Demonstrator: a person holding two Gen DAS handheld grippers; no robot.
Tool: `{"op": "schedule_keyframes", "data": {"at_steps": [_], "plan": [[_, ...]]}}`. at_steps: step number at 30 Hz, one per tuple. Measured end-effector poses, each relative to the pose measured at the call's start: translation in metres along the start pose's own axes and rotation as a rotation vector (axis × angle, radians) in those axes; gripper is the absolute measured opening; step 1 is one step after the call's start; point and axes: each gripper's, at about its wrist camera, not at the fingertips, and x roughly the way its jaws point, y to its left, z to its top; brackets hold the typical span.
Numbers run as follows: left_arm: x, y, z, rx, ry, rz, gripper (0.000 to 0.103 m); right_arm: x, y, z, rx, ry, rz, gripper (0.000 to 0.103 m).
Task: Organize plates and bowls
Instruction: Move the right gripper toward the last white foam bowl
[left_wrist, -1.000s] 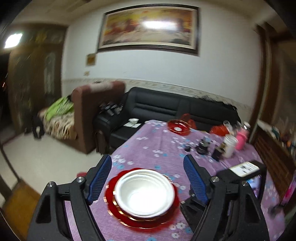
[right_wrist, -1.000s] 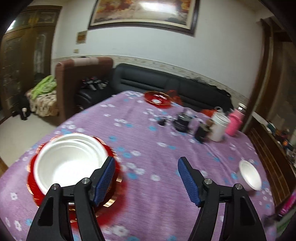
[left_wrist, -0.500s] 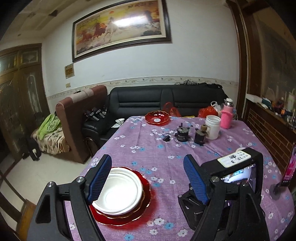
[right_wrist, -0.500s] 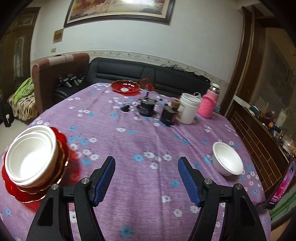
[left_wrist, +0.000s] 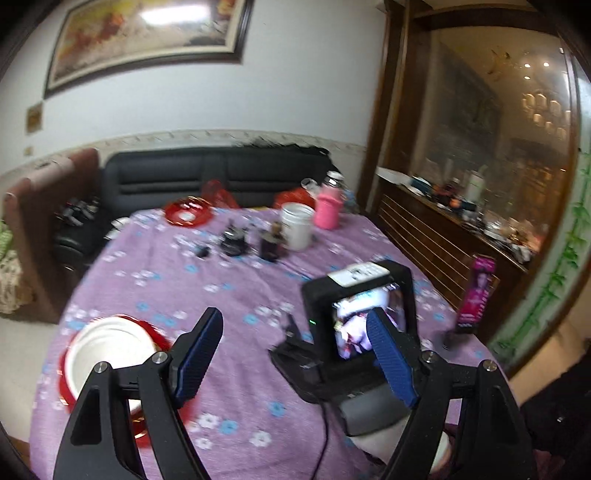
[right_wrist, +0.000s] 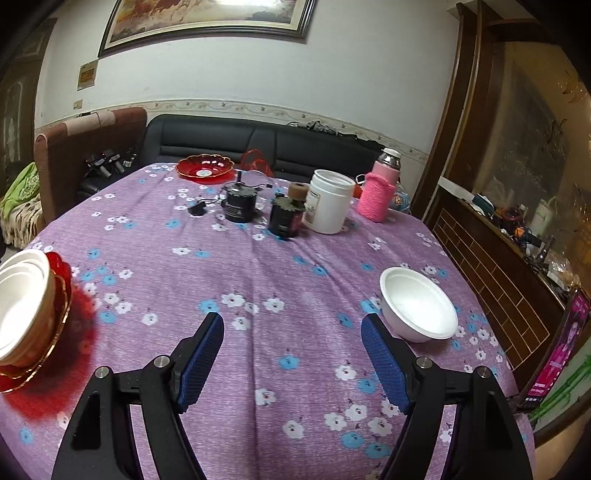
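Note:
A stack of white bowls sits on red gold-rimmed plates at the table's left edge; the stack also shows in the left wrist view. A single white bowl stands on the purple flowered cloth just beyond my right gripper's right finger. A red dish sits at the far end, also in the left wrist view. My right gripper is open and empty above the cloth. My left gripper is open and empty, right of the stack.
A white jar, a pink-sleeved flask and small dark items stand mid-table at the far side. The other gripper's camera unit with a lit screen is in front of my left gripper. A phone stands at the right edge.
Both grippers have swung right. The bowl stack has slid to the left edge of both views. The single white bowl has come closer to my right gripper.

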Motion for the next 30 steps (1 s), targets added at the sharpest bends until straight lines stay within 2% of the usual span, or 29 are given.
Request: {"op": "schedule_keyframes", "data": {"at_steps": [2,12,14,16,19,24,30], "plan": [[0.004,-0.004,-0.001,0.004,0.010,-0.018,0.079,0.002,-0.001,0.000,0.001,0.000,-0.002,0.080],[0.012,-0.022,0.000,0.062,0.003,0.022,0.079,0.003,-0.006,-0.002,0.014,-0.009,0.012,0.080],[0.010,-0.022,0.000,0.073,-0.015,0.098,0.081,0.005,-0.010,-0.005,0.022,0.000,0.022,0.081],[0.011,-0.020,0.000,0.087,-0.041,0.220,0.089,0.009,-0.016,-0.007,0.041,0.021,0.035,0.081],[0.015,-0.017,-0.002,0.102,-0.075,0.367,0.090,0.020,-0.034,-0.014,0.078,0.074,0.043,0.081],[0.030,-0.011,-0.001,0.108,-0.051,0.458,0.090,0.025,-0.064,-0.021,0.117,0.099,0.012,0.080],[0.051,-0.012,0.001,0.101,-0.015,0.493,0.090,0.027,-0.099,-0.015,0.166,0.092,-0.031,0.080]]}}
